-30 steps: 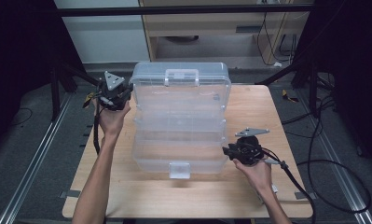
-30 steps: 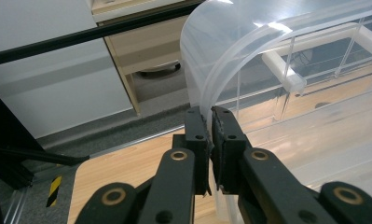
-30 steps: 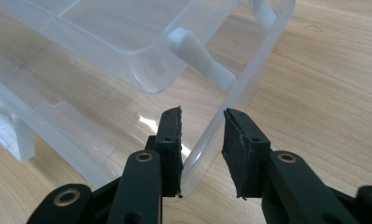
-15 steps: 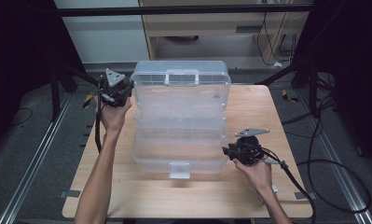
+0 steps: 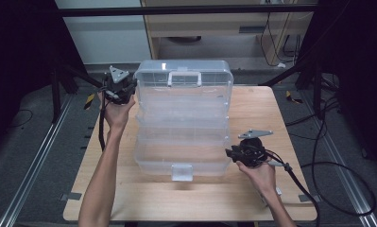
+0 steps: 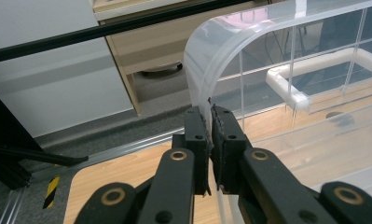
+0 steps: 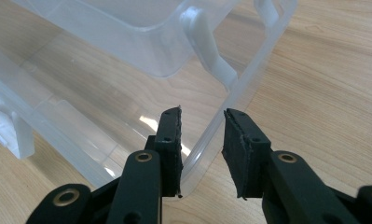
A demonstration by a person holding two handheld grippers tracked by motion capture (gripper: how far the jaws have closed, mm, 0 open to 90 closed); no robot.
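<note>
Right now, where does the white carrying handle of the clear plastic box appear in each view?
High view: white handle at top centre, on the raised lid beside the left gripper.
Left gripper view: handle at right, behind the lid's clear wall.
Right gripper view: I cannot find it.
Shared landmark: the wooden table.

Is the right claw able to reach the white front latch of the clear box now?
Probably yes: the right claw sits at the box's near right corner, the latch close beside it, bare table between.
</note>
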